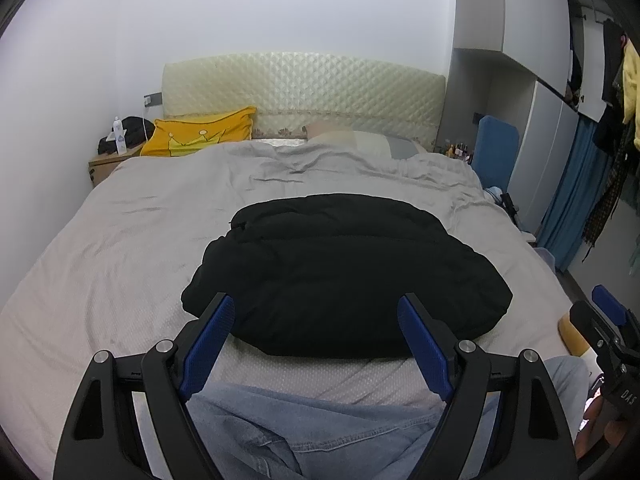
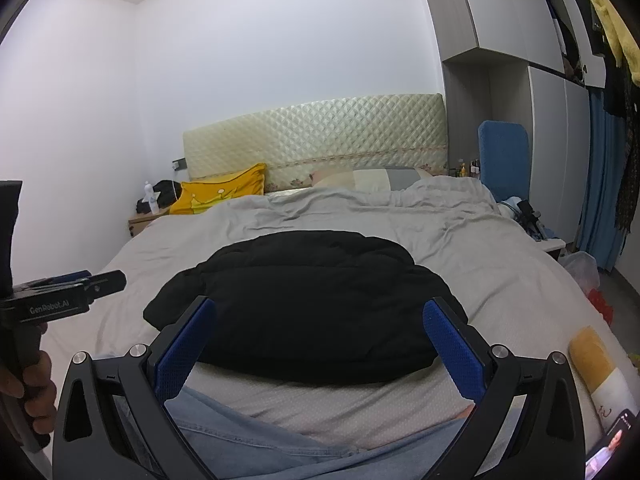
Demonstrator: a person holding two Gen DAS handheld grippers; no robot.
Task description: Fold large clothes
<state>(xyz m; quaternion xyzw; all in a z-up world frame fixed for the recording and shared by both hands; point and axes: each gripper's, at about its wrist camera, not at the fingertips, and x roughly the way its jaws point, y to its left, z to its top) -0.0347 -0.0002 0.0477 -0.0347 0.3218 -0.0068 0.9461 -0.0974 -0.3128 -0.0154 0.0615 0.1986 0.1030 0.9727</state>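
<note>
A black puffy jacket (image 1: 344, 272) lies folded into a compact bundle on the grey bed sheet (image 1: 120, 240); it also shows in the right wrist view (image 2: 304, 304). My left gripper (image 1: 316, 308) is open and empty, held back above the jacket's near edge. My right gripper (image 2: 318, 312) is open and empty too, held back above the near edge of the jacket. The left gripper shows at the left edge of the right wrist view (image 2: 80, 284), and the right gripper at the right edge of the left wrist view (image 1: 608, 320).
The person's jeans (image 1: 304, 428) fill the foreground. A yellow pillow (image 1: 200, 132) and a headboard (image 1: 304, 88) stand at the far end. A nightstand (image 1: 108, 164) is far left. A wardrobe and hanging clothes (image 1: 616, 120) are to the right. A phone (image 2: 612, 444) lies near right.
</note>
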